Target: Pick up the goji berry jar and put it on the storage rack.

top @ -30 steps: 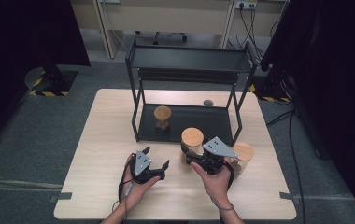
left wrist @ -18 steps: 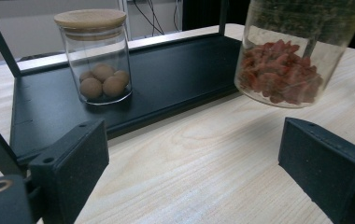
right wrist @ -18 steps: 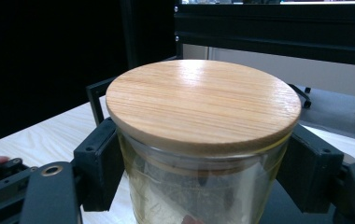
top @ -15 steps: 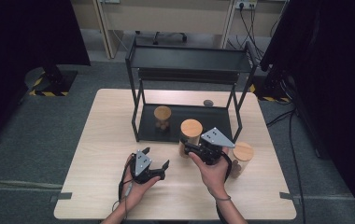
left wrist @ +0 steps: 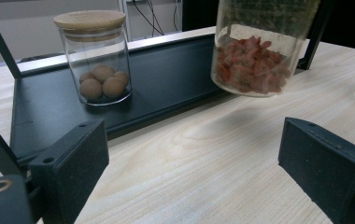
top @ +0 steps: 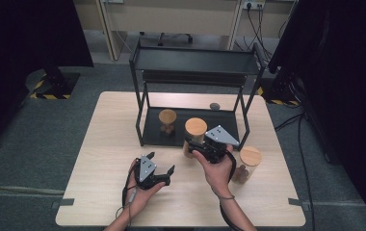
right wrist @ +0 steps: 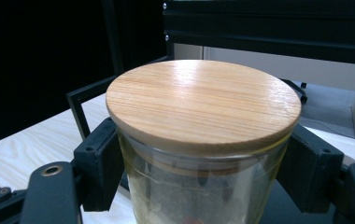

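Sitting on grey carpet between dark curtains, the light wood counter [top: 104,192] carries a black two-tier rack [top: 195,62] at its far half. On the rack's bottom tray stands a jar of brown balls [top: 167,122]; a third jar [top: 247,163] stands on the counter near the right edge.

Since a second ago the right gripper [top: 195,144] has carried the lidded jar of red bits [top: 194,136] a bit toward the rack; it now hangs just off the counter at the tray's front lip, fingers pinching the glass below the wooden lid. Left gripper [top: 164,168] hasn't moved, fingers spread, nothing between them.

Tray floor right of the ball jar is free; the front half of the counter is open.
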`<state>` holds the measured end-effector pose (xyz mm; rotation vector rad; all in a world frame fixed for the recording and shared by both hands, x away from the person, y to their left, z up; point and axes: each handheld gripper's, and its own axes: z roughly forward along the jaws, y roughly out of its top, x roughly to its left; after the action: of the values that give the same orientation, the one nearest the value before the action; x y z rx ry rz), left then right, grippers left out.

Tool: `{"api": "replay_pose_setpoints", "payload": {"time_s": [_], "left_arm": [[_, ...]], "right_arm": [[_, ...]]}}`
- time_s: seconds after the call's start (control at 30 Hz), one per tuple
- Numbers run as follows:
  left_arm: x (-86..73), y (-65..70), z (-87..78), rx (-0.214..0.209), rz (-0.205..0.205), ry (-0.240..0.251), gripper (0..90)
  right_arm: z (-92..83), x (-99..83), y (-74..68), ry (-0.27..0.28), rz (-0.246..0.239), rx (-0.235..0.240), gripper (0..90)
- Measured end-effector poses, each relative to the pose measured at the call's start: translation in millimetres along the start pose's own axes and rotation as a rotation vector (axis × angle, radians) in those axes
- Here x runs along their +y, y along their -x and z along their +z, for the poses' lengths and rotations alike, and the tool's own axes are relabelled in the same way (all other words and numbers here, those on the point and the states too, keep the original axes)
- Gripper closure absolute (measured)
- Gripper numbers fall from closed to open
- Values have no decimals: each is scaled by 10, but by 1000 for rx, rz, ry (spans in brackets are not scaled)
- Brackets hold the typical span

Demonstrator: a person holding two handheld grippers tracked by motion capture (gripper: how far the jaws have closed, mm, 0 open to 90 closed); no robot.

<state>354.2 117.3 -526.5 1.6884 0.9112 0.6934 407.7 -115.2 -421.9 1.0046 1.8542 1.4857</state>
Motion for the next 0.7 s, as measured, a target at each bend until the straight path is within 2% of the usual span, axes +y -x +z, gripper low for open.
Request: {"api": "replay_pose_setpoints", "payload": {"time_s": [0.7], "left_arm": [[-1, 10, -1, -2, 11, 3, 83]], "right_arm": [[297, 98, 123, -22, 19, -31, 254]]}}
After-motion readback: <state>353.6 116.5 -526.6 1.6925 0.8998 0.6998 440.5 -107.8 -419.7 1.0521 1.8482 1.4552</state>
